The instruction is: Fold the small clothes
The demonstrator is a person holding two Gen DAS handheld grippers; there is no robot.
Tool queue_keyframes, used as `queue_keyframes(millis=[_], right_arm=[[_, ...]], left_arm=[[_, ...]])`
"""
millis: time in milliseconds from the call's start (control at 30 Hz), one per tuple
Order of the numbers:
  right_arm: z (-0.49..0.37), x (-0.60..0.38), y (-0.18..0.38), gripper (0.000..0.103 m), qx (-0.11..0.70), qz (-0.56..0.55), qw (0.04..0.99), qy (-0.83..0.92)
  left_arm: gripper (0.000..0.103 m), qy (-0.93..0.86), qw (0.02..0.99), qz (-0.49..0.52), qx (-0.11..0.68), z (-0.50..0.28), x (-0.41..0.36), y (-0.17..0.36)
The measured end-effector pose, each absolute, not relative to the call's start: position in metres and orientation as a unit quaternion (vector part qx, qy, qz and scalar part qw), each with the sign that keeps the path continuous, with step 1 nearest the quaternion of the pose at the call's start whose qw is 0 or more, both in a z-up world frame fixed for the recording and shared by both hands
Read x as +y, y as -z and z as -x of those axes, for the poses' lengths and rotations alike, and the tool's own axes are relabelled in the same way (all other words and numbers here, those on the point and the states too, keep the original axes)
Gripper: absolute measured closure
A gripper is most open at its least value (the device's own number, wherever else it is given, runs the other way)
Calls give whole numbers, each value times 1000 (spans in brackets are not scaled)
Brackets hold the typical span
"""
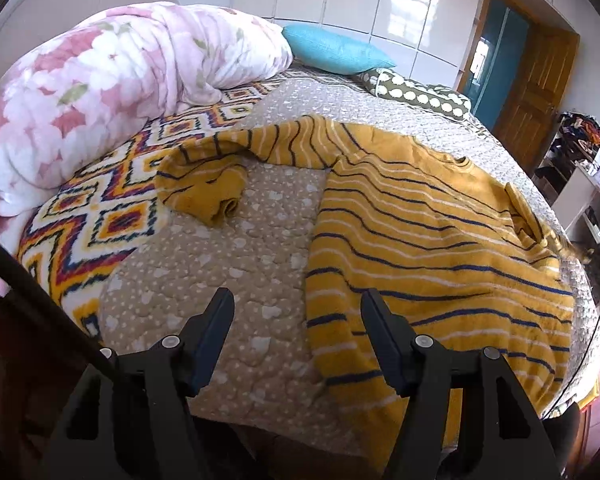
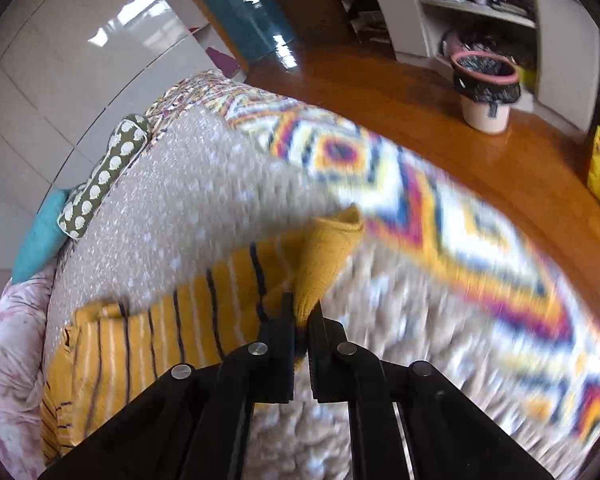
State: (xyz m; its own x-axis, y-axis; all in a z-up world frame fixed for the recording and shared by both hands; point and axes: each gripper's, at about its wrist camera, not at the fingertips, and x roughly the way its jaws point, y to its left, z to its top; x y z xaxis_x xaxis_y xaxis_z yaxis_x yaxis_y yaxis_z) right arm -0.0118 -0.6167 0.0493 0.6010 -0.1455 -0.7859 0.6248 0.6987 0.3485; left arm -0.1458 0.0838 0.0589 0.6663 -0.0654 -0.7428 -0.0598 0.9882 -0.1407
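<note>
right tool (image 2: 302, 312) pinching sweater (image 2: 140, 340) sleeve cuff

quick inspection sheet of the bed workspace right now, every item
surface: beige heart-print quilt over a zigzag-patterned fleece blanket on the bed.
job's things: mustard striped knit sweater spread flat, one sleeve curled toward the blanket.
clutter: pink floral duvet, teal pillow, olive spotted cushion.
grippers: left hand-held gripper open, empty, at the sweater's hem; right hand-held gripper shut on the sweater's plain cuff.
cables: thin black cord by the bed edge.
surroundings: wooden door, white shelves, lined waste bin, wooden floor.
</note>
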Motion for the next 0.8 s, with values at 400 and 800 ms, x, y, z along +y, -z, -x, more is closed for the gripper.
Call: queue_keyframes(millis=[400,800], right_arm=[[0,-639,-176,97,313,-196,852,370],[-111,-309,-148,97,388,-148,910,-14]], left_arm=[[38,20,912,90,400,143,82,-55],[36,8,915,142,377,166,135,-52]])
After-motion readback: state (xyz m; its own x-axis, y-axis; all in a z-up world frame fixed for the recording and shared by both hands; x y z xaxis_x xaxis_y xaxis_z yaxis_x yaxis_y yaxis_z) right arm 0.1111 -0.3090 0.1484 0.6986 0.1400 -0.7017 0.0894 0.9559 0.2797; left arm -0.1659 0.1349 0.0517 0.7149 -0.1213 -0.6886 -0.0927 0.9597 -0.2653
